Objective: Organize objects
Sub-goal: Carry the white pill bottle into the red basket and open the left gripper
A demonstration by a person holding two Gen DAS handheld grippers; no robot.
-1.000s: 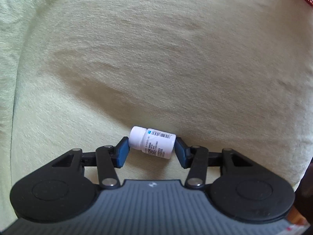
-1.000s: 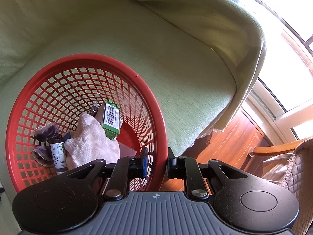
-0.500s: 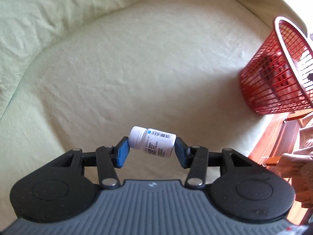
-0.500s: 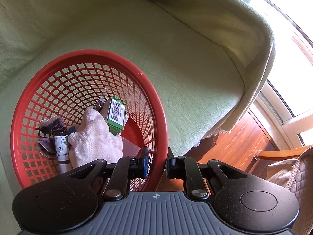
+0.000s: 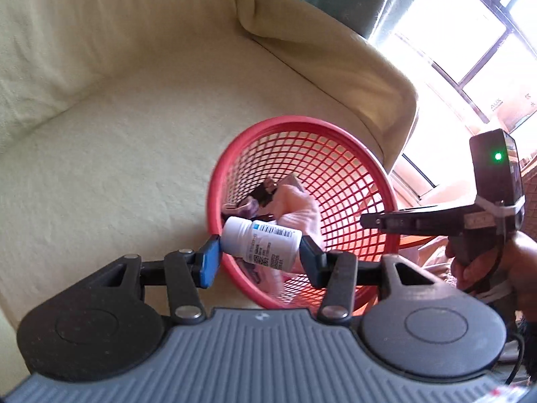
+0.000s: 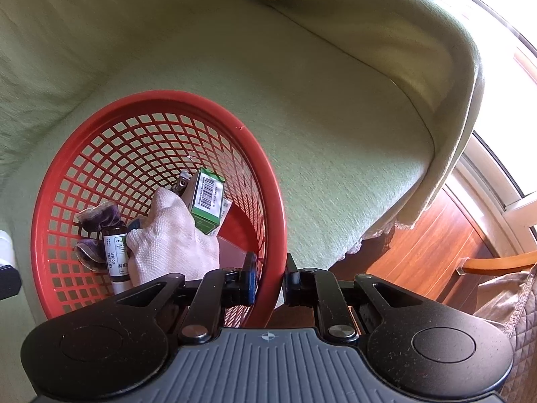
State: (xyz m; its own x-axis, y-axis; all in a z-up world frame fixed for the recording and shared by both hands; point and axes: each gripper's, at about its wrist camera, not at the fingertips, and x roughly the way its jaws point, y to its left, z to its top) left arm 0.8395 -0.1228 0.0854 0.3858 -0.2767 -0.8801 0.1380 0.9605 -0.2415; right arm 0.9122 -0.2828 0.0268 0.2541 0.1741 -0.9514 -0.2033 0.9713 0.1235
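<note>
My left gripper [image 5: 260,257] is shut on a white pill bottle [image 5: 260,240] held sideways, cap to the left, just above the near rim of a red mesh basket [image 5: 339,134]. The basket [image 6: 110,107] stands on a pale green sofa seat [image 5: 117,168]. My right gripper [image 6: 270,277] is shut on the basket's near rim, one finger inside and one outside. In the basket lie a white cloth [image 6: 171,235], a green box [image 6: 208,201], a dark labelled bottle [image 6: 115,252] and a purple cloth [image 6: 97,218]. The right gripper also shows at the basket's right side [image 5: 369,220] in the left wrist view.
The sofa armrest [image 6: 419,50] rises behind and to the right of the basket. Past the seat edge there is wooden floor [image 6: 419,252] and a wooden chair with a quilted cushion [image 6: 503,302]. A bright window [image 5: 470,50] is at the upper right. A person's hand [image 5: 486,268] holds the right gripper.
My left gripper has carried the white bottle up and across the sofa seat to the basket, now over its near rim. The right gripper stays clamped on the rim.
</note>
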